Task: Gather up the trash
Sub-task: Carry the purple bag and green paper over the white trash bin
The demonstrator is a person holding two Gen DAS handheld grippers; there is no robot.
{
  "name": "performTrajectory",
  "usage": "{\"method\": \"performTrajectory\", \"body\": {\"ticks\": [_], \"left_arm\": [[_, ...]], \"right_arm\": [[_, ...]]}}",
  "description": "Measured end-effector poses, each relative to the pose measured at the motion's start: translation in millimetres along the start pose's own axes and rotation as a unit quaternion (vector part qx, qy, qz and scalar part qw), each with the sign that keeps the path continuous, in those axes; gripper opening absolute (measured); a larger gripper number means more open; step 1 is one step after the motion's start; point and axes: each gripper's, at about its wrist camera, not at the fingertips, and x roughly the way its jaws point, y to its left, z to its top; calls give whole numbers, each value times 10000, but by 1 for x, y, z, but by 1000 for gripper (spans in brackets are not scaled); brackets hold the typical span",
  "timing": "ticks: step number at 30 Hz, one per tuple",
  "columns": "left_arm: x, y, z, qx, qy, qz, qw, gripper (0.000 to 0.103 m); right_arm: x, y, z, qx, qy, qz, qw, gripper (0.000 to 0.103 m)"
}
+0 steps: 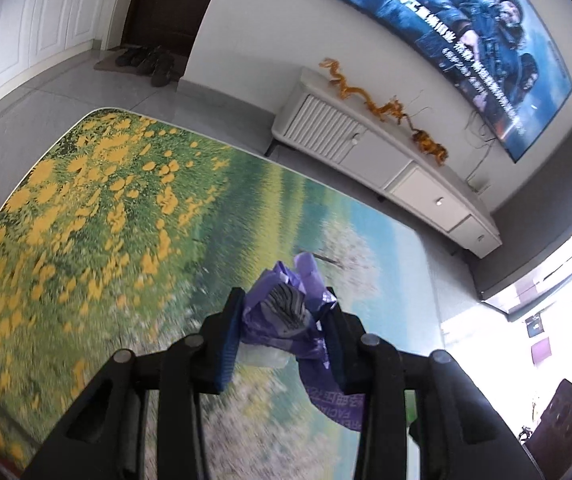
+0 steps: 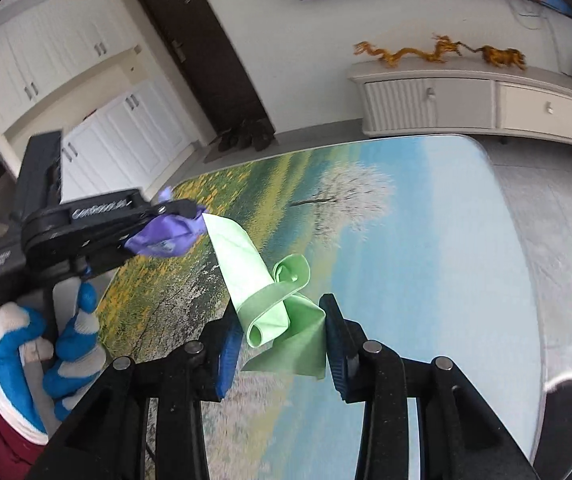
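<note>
My left gripper point(image 1: 284, 312) is shut on a crumpled purple wrapper point(image 1: 286, 316) and holds it above the table point(image 1: 86, 220), whose top has a flower-field picture. In the right wrist view the left gripper point(image 2: 190, 212) shows at the left with the purple wrapper point(image 2: 166, 236) in it. My right gripper point(image 2: 282, 320) is shut on a curled light-green wrapper point(image 2: 274, 304), held above the table point(image 2: 426, 240). The green wrapper's upper tip reaches close to the purple one.
A white low cabinet point(image 1: 386, 152) with orange dragon ornaments point(image 1: 386, 108) stands along the far wall under a TV point(image 1: 466, 40). A dark door point(image 2: 202, 52) with shoes point(image 2: 246, 136) lies beyond the table. A dark object point(image 2: 566, 412) sits past the table's right edge.
</note>
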Motion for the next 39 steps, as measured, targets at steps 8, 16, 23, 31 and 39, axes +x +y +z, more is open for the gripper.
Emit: {"method": "performTrajectory", "body": {"ticks": [8, 16, 23, 31, 39], "left_arm": [[-65, -39, -41, 391, -277, -683, 9965, 35], [-121, -76, -64, 820, -525, -1390, 9855, 35], [-140, -99, -78, 1007, -522, -1678, 9793, 35], [-135, -126, -86, 1207, -380, -1794, 9756, 35], [-105, -166, -101, 1551, 12, -1833, 9707, 35]], "right_arm": [[-84, -1, -25, 350, -635, -467, 9963, 36], [-136, -2, -39, 623, -1129, -759, 9887, 36], [-167, -16, -43, 842, -1478, -1056, 9797, 36], [-185, -46, -53, 1179, -1573, -1318, 9716, 36], [-200, -86, -70, 1610, -1588, -1619, 9605, 36]]}}
